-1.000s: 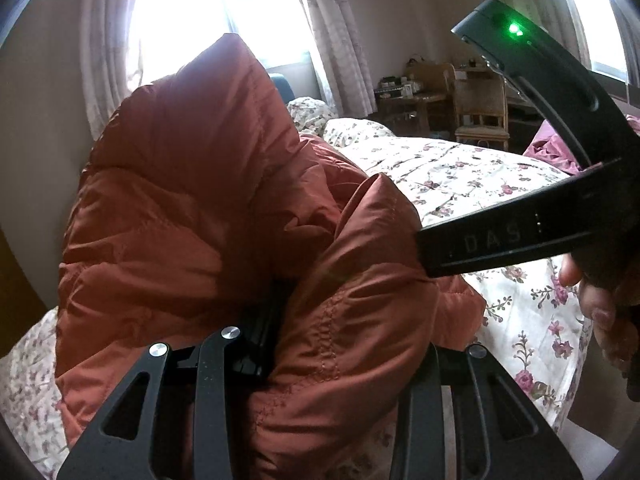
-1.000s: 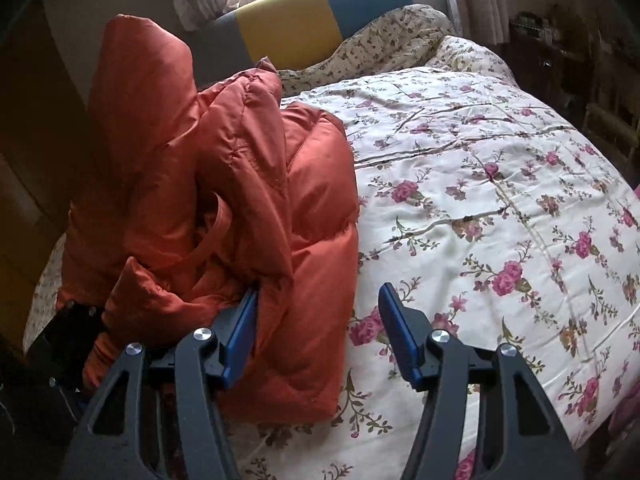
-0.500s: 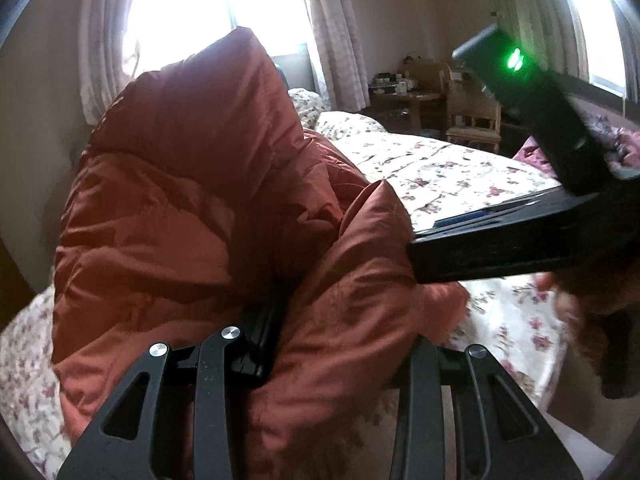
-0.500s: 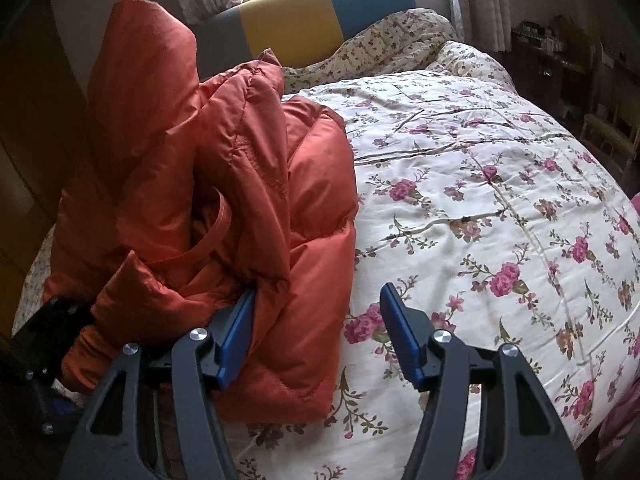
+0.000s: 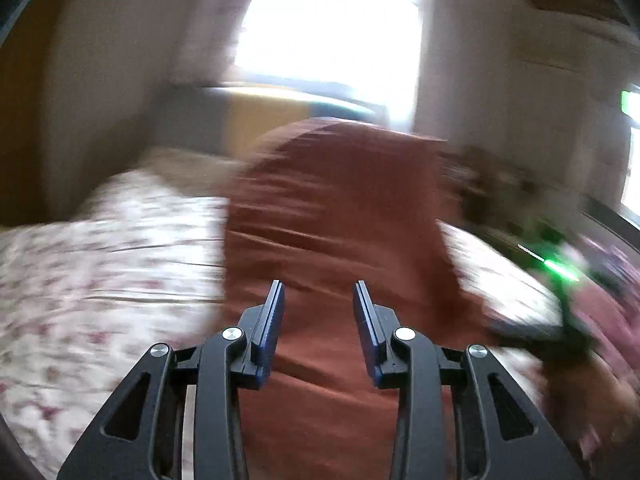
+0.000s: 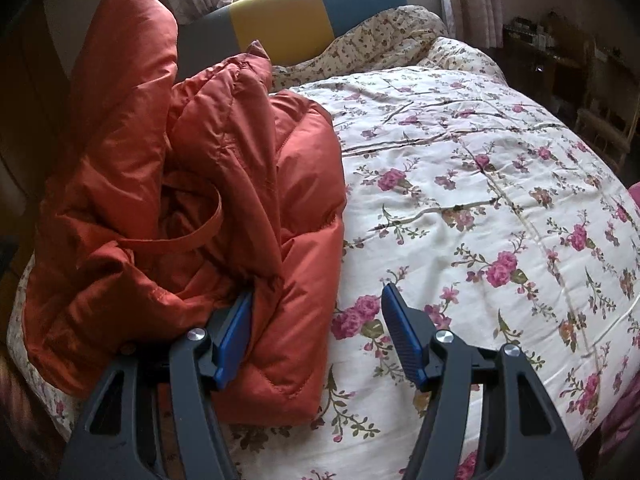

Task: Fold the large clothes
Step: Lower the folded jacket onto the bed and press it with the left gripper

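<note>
A bulky orange-red puffer jacket (image 6: pixel 224 200) lies heaped at the left edge of the floral bed (image 6: pixel 480 184), with a strap loop across its folds. My right gripper (image 6: pixel 316 336) is open; its left finger is tucked under a jacket fold, its right finger over the bedspread. The left wrist view is motion-blurred: my left gripper (image 5: pixel 318 320) is open and empty, with the jacket (image 5: pixel 336 208) in front of and below its fingers. The other gripper's green light (image 5: pixel 560 270) shows at right.
A headboard (image 6: pixel 304 20) in grey, yellow and blue stands at the bed's far end under a bright window (image 5: pixel 332 28). A rumpled floral pillow or quilt (image 6: pixel 384 40) lies near it. Dark furniture and a chair (image 6: pixel 600 120) stand far right. A pink cloth (image 6: pixel 628 420) lies at the right edge.
My left gripper has let go of the jacket, opened, and swung quickly to a new angle. The jacket has settled a little lower. My right gripper has barely moved.
</note>
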The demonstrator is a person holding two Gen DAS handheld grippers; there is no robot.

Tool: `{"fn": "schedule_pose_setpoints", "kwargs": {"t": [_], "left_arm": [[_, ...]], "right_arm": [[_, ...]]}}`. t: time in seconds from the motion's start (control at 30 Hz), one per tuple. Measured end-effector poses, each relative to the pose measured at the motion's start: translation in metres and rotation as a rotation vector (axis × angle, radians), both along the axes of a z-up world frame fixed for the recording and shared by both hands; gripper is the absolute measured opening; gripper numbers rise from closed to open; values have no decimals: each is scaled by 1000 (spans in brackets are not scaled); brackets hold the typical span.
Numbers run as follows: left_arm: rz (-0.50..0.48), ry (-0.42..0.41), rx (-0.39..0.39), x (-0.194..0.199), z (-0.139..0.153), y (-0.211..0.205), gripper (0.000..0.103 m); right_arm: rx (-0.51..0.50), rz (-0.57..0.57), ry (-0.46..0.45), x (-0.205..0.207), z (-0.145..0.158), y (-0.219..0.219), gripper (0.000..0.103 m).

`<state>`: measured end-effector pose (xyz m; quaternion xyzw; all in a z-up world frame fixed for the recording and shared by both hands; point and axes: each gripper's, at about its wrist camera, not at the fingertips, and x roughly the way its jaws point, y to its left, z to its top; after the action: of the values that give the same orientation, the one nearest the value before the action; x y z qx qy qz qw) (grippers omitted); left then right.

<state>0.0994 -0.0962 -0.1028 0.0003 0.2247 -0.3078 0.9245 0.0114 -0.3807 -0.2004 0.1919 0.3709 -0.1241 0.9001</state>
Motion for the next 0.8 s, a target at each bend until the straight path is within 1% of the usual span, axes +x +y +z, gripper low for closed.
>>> {"fn": "schedule_pose_setpoints", "kwargs": {"t": [0.03, 0.07, 0.1, 0.13, 0.17, 0.2, 0.27, 0.33, 0.4, 0.47, 0.53, 0.57, 0.6, 0.67, 0.7, 0.77, 0.8], "left_arm": [[81, 22, 5, 17, -2, 4, 34], [109, 51, -1, 31, -4, 5, 34], [113, 75, -3, 40, -6, 2, 34], [101, 105, -4, 49, -9, -4, 34], [82, 118, -9, 53, -10, -11, 34], [77, 109, -9, 52, -7, -15, 34], [48, 98, -3, 49, -3, -30, 26], [27, 77, 39, 42, 1, -49, 26], [-2, 75, 63, 39, 4, -65, 26], [-22, 80, 93, 38, 7, -80, 26], [-39, 71, 125, 41, 9, -89, 26], [-53, 74, 132, 46, 11, -93, 26], [-75, 84, 141, 47, 14, -99, 26], [-106, 90, 165, 46, 19, -109, 26], [-111, 89, 172, 47, 19, -113, 26], [-122, 107, 157, 52, 18, -118, 26], [-122, 117, 145, 56, 16, -119, 26]], "right_arm": [[2, -1, -4, -1, 1, 0, 62], [3, -1, -7, -2, 1, 1, 62], [4, -1, -8, -2, 2, 1, 62], [5, -1, -10, -2, 3, 1, 62], [7, 1, -14, -4, 4, 0, 62], [14, 2, -20, -6, 5, -1, 62], [24, -6, -38, -12, 11, -3, 58], [14, -31, -59, -19, 23, -8, 55], [10, -65, -124, -29, 44, -14, 53], [7, -66, -182, -33, 63, -15, 51], [-23, -47, -248, -31, 88, -12, 50], [-38, -22, -272, -26, 99, -9, 50], [-38, 22, -277, -17, 108, -5, 50], [-23, 93, -232, 10, 115, -2, 50], [-22, 100, -208, 22, 115, -1, 50], [-6, 111, -135, 49, 106, -3, 50], [25, 115, -121, 57, 100, -5, 46]]}}
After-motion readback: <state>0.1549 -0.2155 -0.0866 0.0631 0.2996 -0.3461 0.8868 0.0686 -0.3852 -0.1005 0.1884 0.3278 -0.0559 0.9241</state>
